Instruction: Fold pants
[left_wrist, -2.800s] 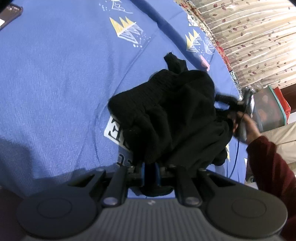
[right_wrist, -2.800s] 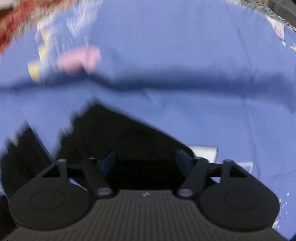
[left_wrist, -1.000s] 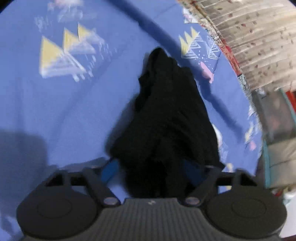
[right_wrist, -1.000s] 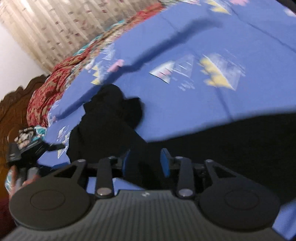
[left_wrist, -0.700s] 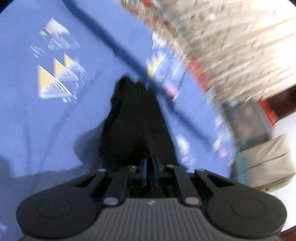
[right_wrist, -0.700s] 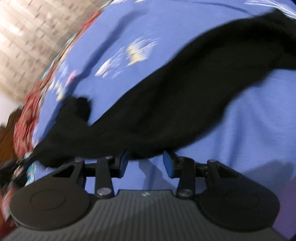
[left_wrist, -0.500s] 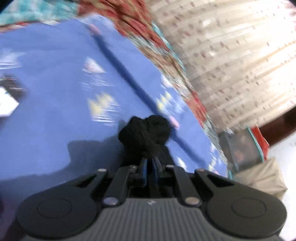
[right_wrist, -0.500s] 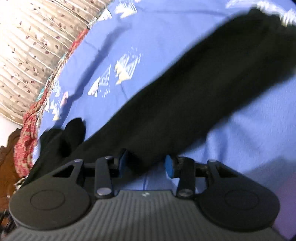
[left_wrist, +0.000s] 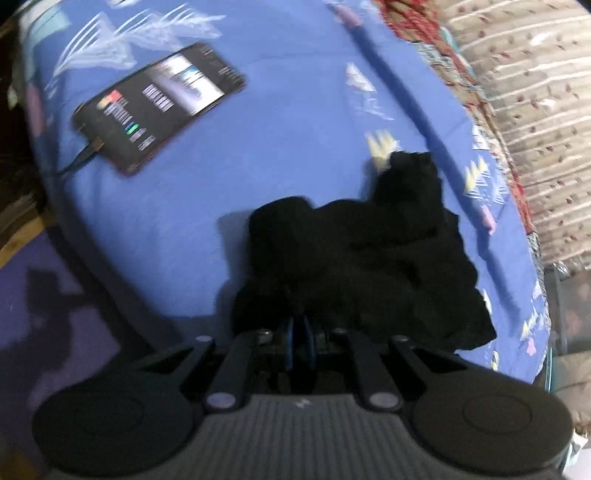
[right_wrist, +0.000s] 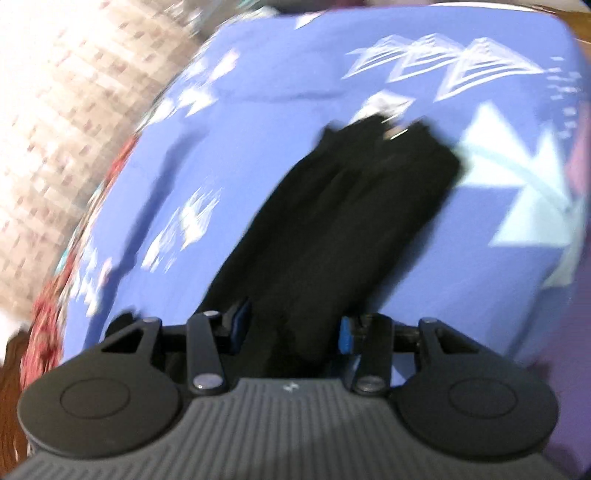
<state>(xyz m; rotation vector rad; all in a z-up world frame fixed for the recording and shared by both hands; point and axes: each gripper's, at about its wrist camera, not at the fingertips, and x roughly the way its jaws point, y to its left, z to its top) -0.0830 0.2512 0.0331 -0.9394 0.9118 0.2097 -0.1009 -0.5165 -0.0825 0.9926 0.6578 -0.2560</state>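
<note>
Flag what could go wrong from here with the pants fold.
1. The pants lie bunched; the left gripper pinches only a small tuck, so pulling may drag the heap rather than flatten it.
2. The right gripper has been opening around the leg, which may slip out.
3. A phone with its cable lies nearby and could get swept.

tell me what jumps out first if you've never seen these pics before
The black pants stand out most, a dark heap in the middle of the bright blue bedsheet; the left tongs are clamped on their near edge. Up and to the left, a lit phone lies on the sheet with a cable plugged in. In the right wrist view, a trouser leg stretches away between the right tongs.
</note>
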